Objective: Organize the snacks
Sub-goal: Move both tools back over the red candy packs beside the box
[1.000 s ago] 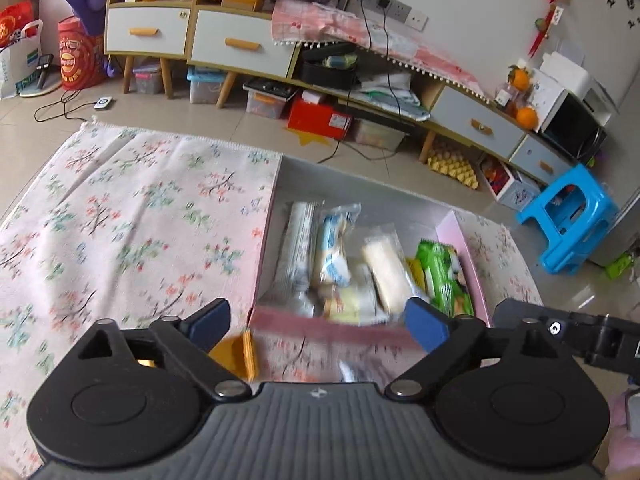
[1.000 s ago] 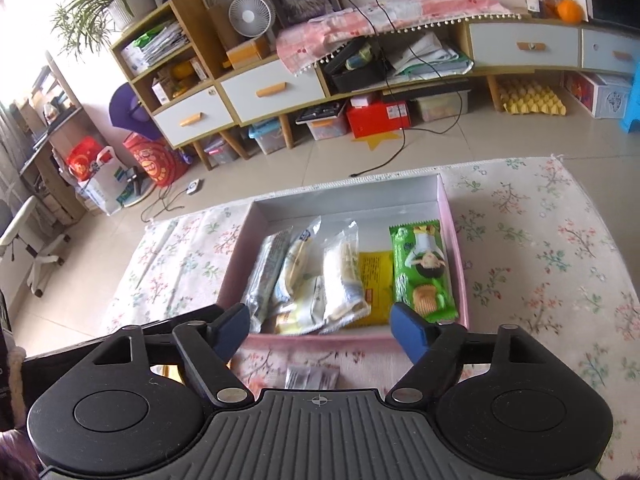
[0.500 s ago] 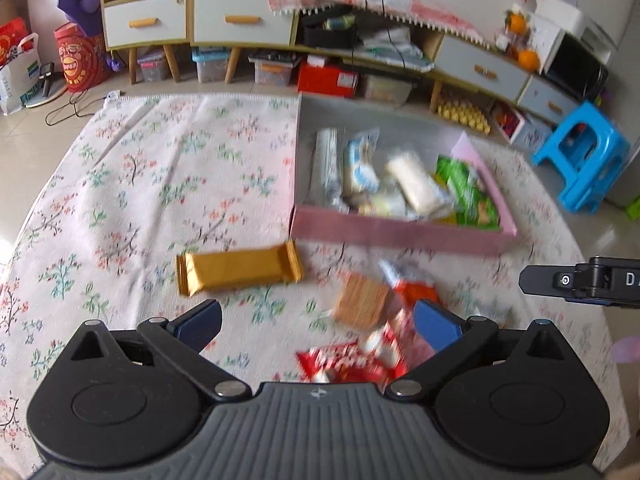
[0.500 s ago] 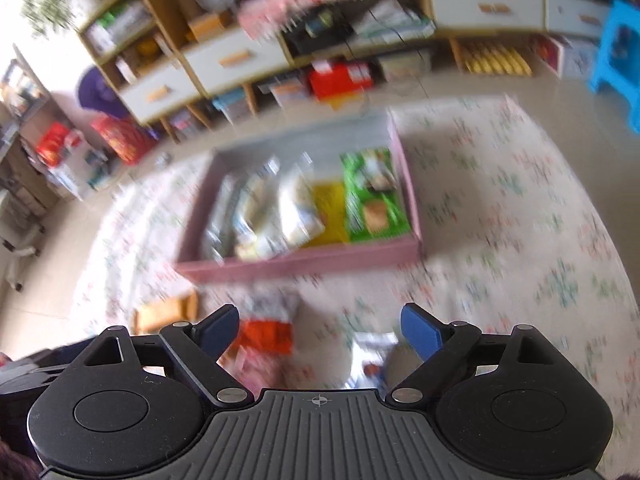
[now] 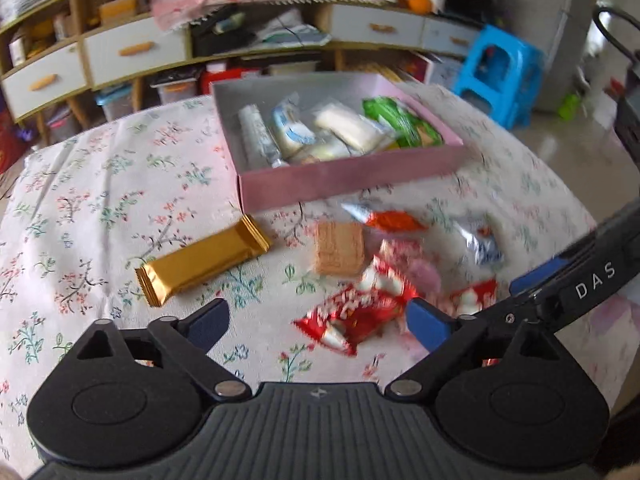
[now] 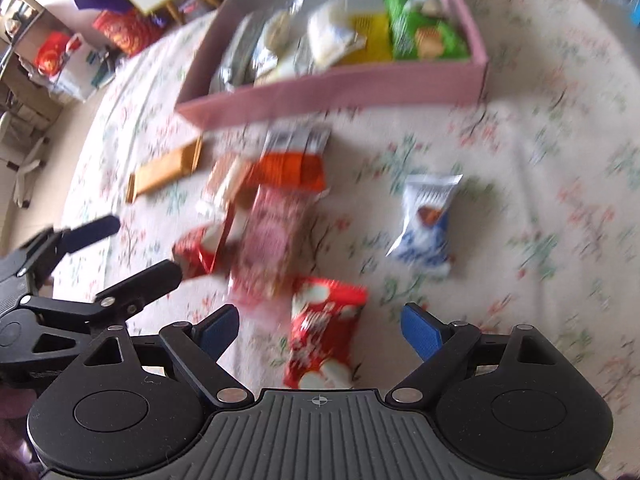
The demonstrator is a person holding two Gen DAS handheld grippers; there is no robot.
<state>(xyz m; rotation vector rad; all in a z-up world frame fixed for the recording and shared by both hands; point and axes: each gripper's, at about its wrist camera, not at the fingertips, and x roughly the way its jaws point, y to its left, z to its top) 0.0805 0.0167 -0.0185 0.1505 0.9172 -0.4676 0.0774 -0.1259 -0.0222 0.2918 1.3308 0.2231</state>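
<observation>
A pink box [image 5: 352,172] with grey inside walls sits open on the floral cloth; it holds a silver pack [image 5: 256,136], pale clear-wrapped packs [image 5: 348,126], a yellow one [image 6: 370,38] and a green pack [image 5: 400,120] lying side by side. Just in front of the box lie loose snacks: a gold bar [image 5: 202,264] lying aslant off its left corner, a bare-looking wafer square [image 5: 339,248], an orange-and-silver pack [image 5: 386,219], a blue-and-silver packet [image 5: 480,240] off to the right, a pink packet [image 6: 268,240], and red-and-white packets [image 5: 352,312] farthest from the box
</observation>
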